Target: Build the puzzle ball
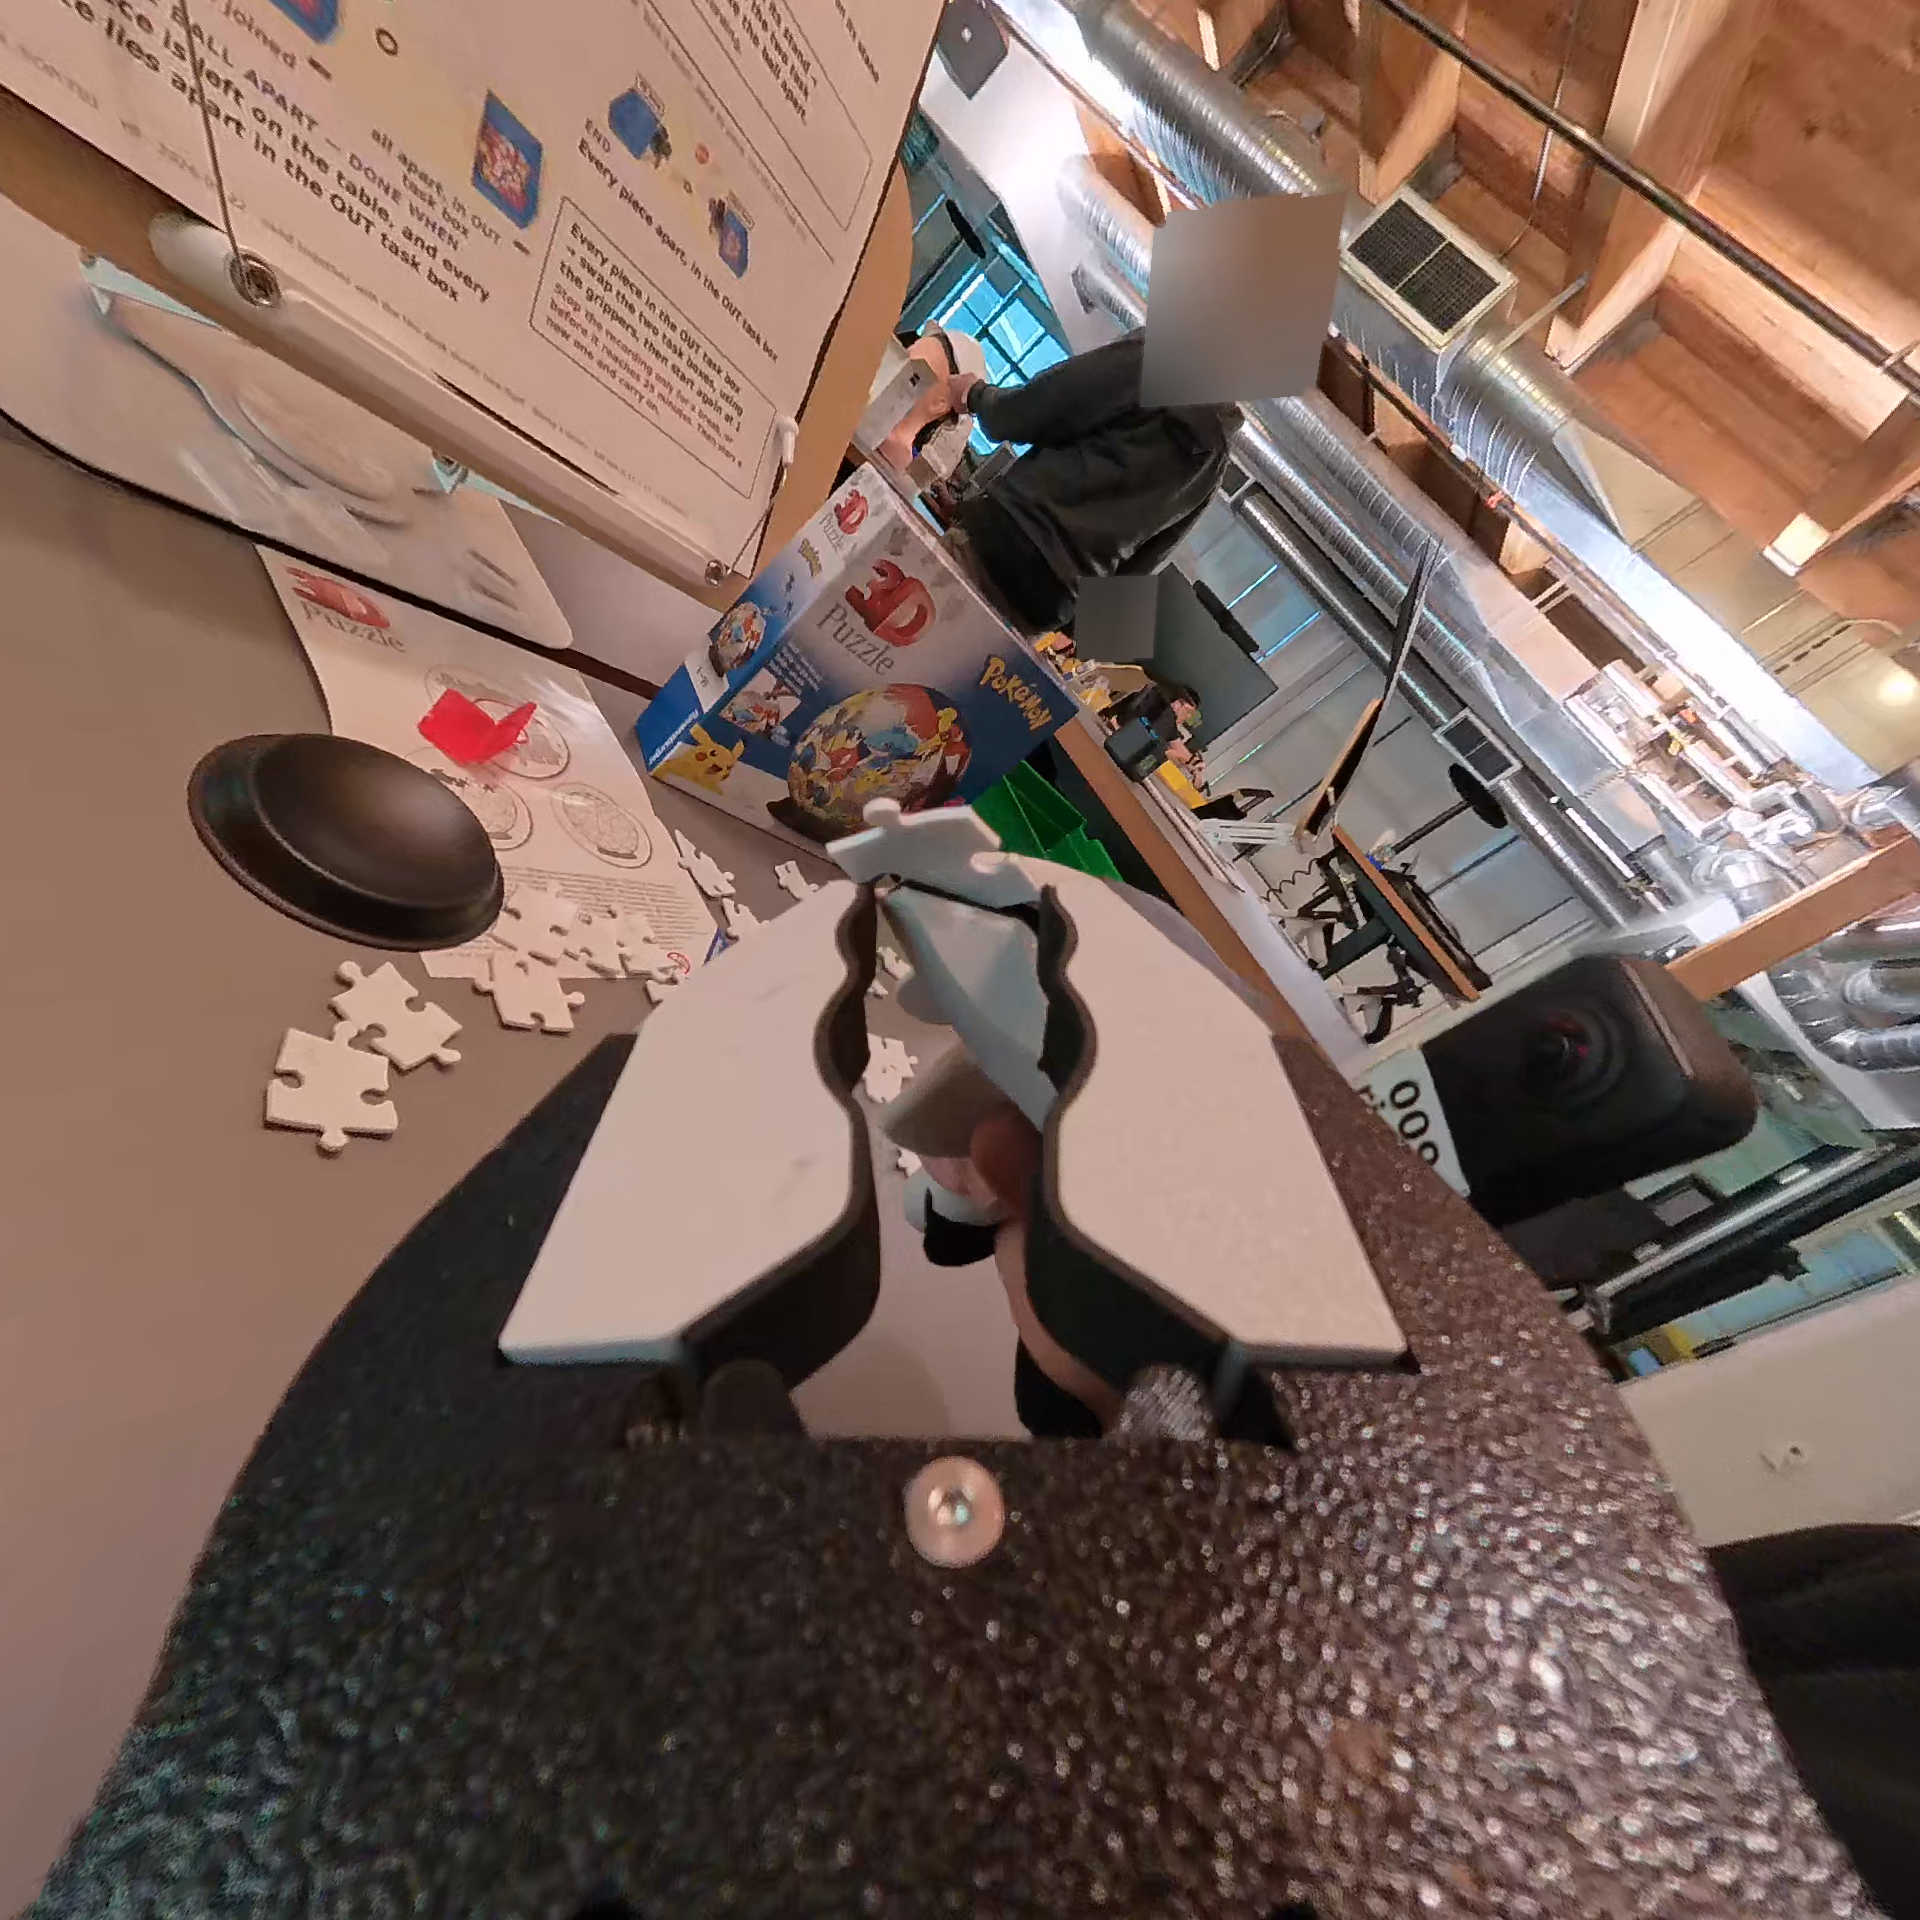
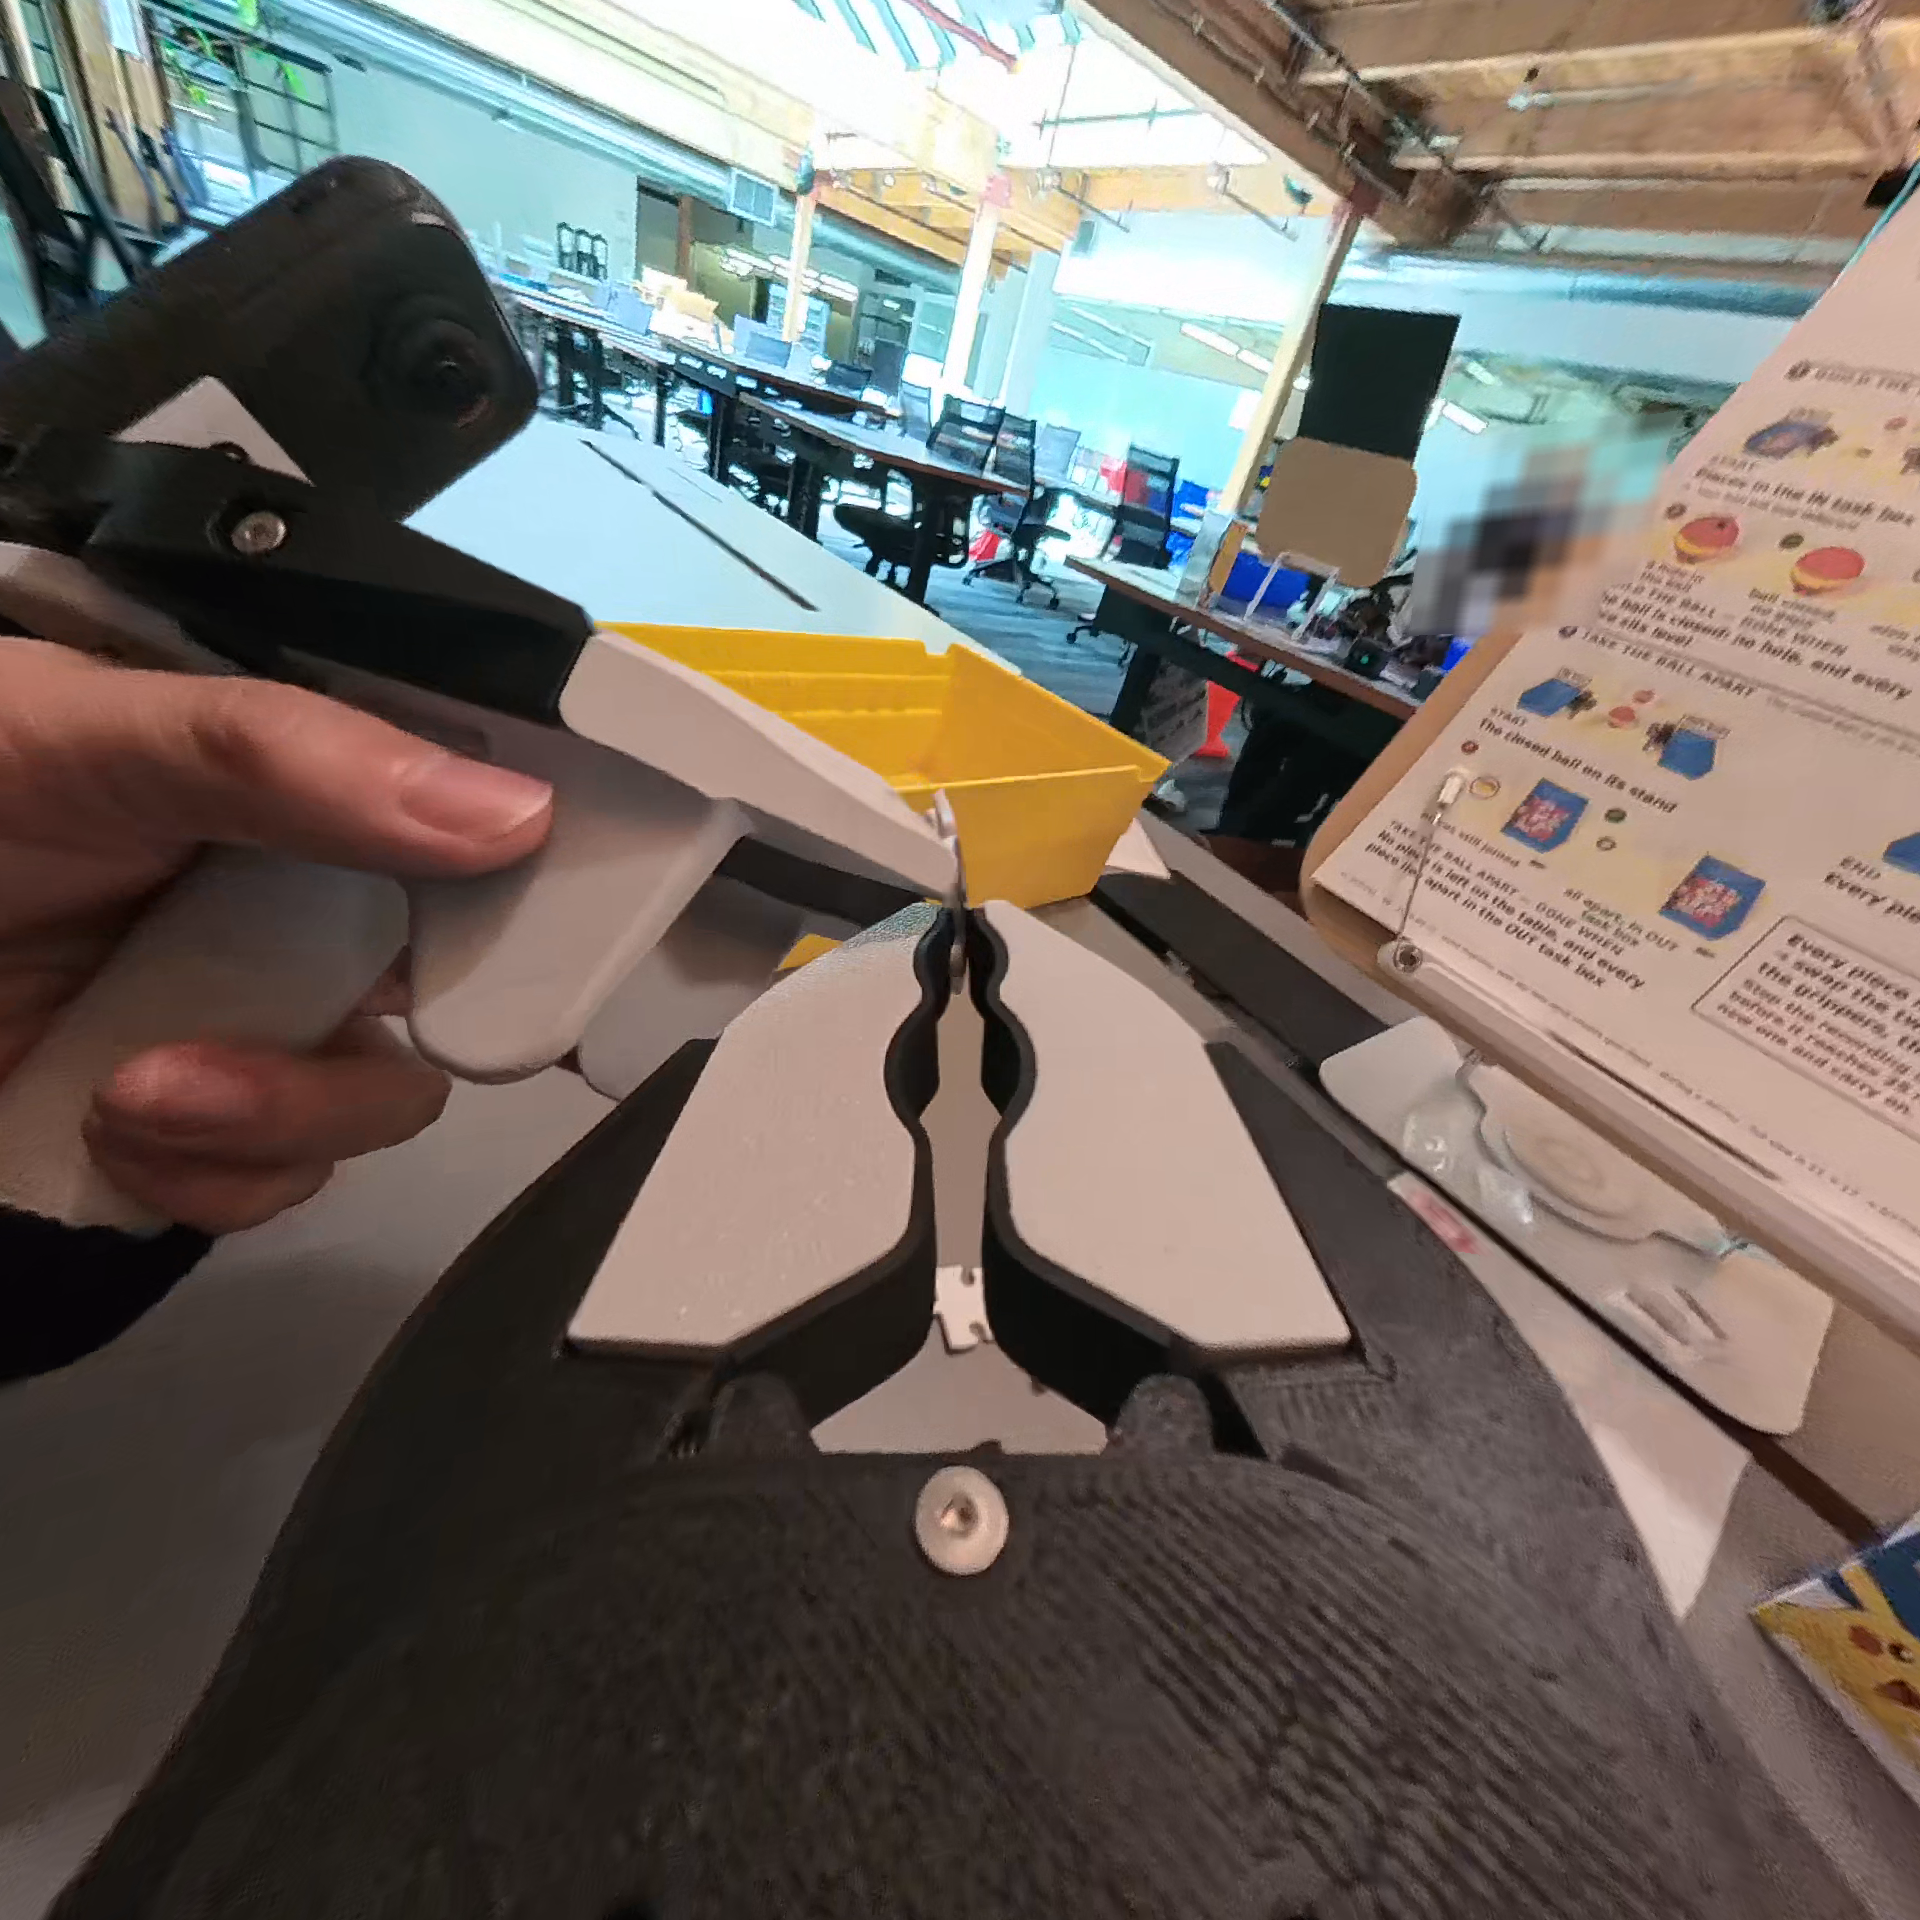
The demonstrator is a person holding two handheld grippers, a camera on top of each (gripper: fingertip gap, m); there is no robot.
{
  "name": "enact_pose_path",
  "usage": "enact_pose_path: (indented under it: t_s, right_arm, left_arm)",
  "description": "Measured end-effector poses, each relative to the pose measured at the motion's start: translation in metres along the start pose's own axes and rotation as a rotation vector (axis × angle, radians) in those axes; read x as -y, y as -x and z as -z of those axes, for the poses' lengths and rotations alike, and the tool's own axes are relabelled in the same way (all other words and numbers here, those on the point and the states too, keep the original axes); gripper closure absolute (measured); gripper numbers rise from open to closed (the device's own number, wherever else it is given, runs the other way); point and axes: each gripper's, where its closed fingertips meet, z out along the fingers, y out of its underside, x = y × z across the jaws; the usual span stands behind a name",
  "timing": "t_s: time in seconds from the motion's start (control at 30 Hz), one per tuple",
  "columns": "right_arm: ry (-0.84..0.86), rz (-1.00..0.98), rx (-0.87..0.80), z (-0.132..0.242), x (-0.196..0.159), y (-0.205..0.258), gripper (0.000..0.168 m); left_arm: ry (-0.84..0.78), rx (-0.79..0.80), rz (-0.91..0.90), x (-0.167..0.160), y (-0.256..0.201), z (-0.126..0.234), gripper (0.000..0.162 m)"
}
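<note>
Counter (image 1: 125, 1195) carried the puzzle box (image 1: 831, 665), black stand (image 1: 343, 842) and loose white pieces (image 1: 343, 1049). Yellow bin (image 2: 997, 748) sat behind. Left gripper (image 1: 951, 914) pinched a curved puzzle piece (image 1: 935, 852), held above the counter; right gripper (image 2: 961, 935) clamped the same piece edge-on.

Print on box (image 1: 873, 665), instruction sheets (image 1: 582, 208).

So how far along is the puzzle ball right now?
Early days. Done: no ball visible, only a few joined pieces held in the left gripper. In hand: the right gripper pinches a piece edge-on at the left one's tips. Left: loose pieces lie on the table by the black stand.
</note>
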Motion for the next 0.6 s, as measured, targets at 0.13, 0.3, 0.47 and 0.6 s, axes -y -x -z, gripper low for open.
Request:
enact_pose_path:
  t_s: [0.13, 0.3, 0.47, 0.6]
  right_arm:
    - [0.033, -0.135, 0.09, 0.007, -0.004, -0.001, 0.166]
    - [0.138, -0.427, 0.339, 0.019, -0.021, 0.011, 0.166]
    - [0.186, -0.698, 0.676, 0.032, -0.025, 0.049, 0.166]
    - [0.221, -0.69, 0.723, 0.032, -0.031, 0.062, 0.166]
  left_arm:
    - [0.025, 0.004, -0.1, -0.003, 0.0, 0.004, 0.123]
    - [0.044, 0.112, -0.396, 0.0, 0.015, 0.025, 0.106]
    - [0.195, 0.025, -0.51, -0.023, 0.022, 0.041, 0.123]
    - [0.254, -0.078, -0.528, -0.038, 0.021, 0.051, 0.145]
